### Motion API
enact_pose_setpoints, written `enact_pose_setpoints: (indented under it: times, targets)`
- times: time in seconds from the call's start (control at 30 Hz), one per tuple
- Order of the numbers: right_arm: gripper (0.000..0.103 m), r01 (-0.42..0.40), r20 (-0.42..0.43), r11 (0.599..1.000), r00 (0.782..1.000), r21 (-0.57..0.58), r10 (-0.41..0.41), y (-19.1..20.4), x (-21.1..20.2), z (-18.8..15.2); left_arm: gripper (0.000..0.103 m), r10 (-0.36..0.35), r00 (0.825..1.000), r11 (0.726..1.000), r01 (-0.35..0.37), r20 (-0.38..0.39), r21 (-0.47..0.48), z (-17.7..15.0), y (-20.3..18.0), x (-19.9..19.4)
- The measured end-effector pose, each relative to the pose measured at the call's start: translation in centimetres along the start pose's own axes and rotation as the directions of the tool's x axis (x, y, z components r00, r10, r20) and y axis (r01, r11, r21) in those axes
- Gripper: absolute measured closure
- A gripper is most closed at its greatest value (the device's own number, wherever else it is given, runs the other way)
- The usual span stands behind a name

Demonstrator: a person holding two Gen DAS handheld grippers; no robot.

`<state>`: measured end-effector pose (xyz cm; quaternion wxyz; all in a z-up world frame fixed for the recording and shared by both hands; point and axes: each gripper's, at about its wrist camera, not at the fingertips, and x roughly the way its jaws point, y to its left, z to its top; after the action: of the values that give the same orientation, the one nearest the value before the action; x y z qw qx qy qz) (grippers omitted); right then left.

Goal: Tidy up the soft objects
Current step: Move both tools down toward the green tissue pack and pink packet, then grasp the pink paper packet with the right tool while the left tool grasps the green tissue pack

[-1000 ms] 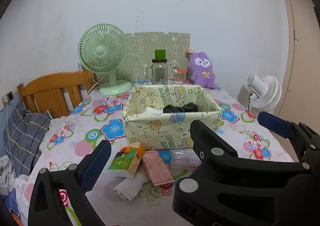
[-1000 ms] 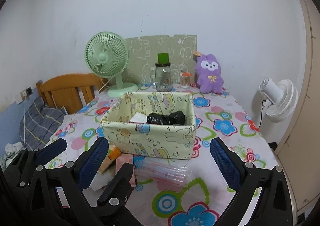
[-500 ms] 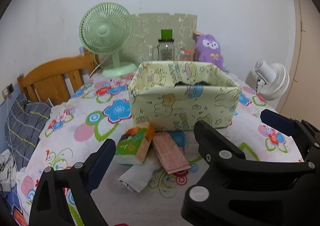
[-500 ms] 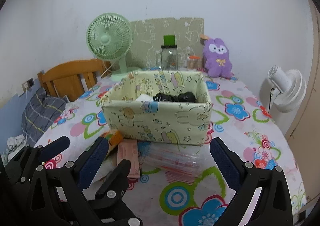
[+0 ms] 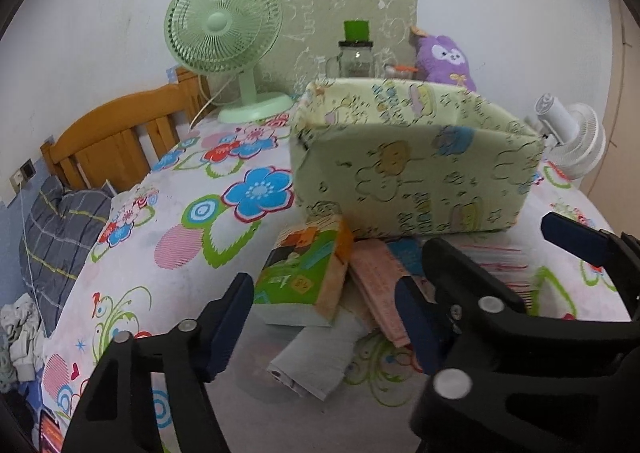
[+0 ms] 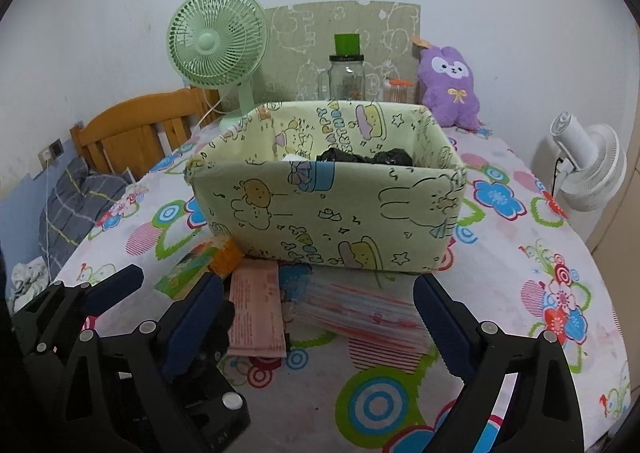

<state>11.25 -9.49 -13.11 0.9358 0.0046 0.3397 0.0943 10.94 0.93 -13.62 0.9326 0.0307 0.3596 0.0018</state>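
Note:
A pale green cartoon-print fabric box (image 5: pixel 416 173) (image 6: pixel 328 213) stands on the flowered tablecloth, with black soft items (image 6: pixel 360 157) inside. In front of it lie a green-and-orange tissue pack (image 5: pixel 308 277) (image 6: pixel 200 261), a pink packet (image 5: pixel 380 285) (image 6: pixel 256 313), a white packet (image 5: pixel 312 365) and a clear pack of red-striped items (image 6: pixel 360 309). My left gripper (image 5: pixel 322 327) hangs low over the tissue pack and white packet. Its jaws are closing and touch nothing. My right gripper (image 6: pixel 318 327) straddles the pink packet and striped pack. Its jaws are closing slightly, still wide, with the pads clear.
At the back stand a green desk fan (image 6: pixel 216 41), a glass jar with a green lid (image 6: pixel 346 73) and a purple plush (image 6: pixel 450 81). A white fan (image 6: pixel 588 169) is off the right edge. A wooden headboard (image 5: pixel 116 133) and grey plaid cloth (image 5: pixel 56 229) lie left.
Both grippers have come down and forward toward the pile in front of the box. The left jaws have narrowed; the right jaws look almost as wide as before.

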Motion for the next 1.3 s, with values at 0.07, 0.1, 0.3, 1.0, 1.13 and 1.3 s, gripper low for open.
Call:
enact_pose_setpoints:
  times: [0.07, 0.1, 0.3, 1.0, 1.13, 1.3]
  targets:
    - [0.006, -0.001, -0.010, 1.000, 1.000, -0.003, 0.001, 0.2, 0.4, 0.0, 0.034, -0.003, 1.000, 1.000, 0.003, -0.017, -0.003, -0.1, 0.2, 0.5]
    - [0.006, 0.000, -0.015, 1.000, 1.000, -0.005, 0.000, 0.3, 0.6, 0.0, 0.038, -0.007, 1.000, 1.000, 0.007, -0.028, -0.005, -0.1, 0.4, 0.8]
    - [0.010, -0.009, -0.039, 1.000, 0.999, -0.024, 0.008, 1.0, 1.9, 0.1, 0.057, -0.006, 0.999, 1.000, 0.006, -0.043, -0.010, 0.0, 1.0, 1.8]
    - [0.032, -0.115, -0.115, 0.993, 0.987, -0.034, 0.111, 3.6, 4.9, 0.4, 0.030, -0.025, 0.999, 1.000, 0.025, -0.036, 0.013, -0.4, 2.3, 1.7]
    - [0.034, -0.136, -0.113, 0.990, 0.985, -0.041, 0.131, 4.2, 4.9, 0.5, 0.028, -0.035, 0.999, 0.999, 0.034, -0.035, -0.015, -0.3, 3.1, 1.6]
    - [0.034, -0.153, -0.150, 0.988, 0.978, -0.019, 0.148, 4.2, 5.7, 0.3, 0.025, -0.048, 0.997, 0.999, 0.047, -0.062, -0.013, -0.5, 3.2, 2.3]
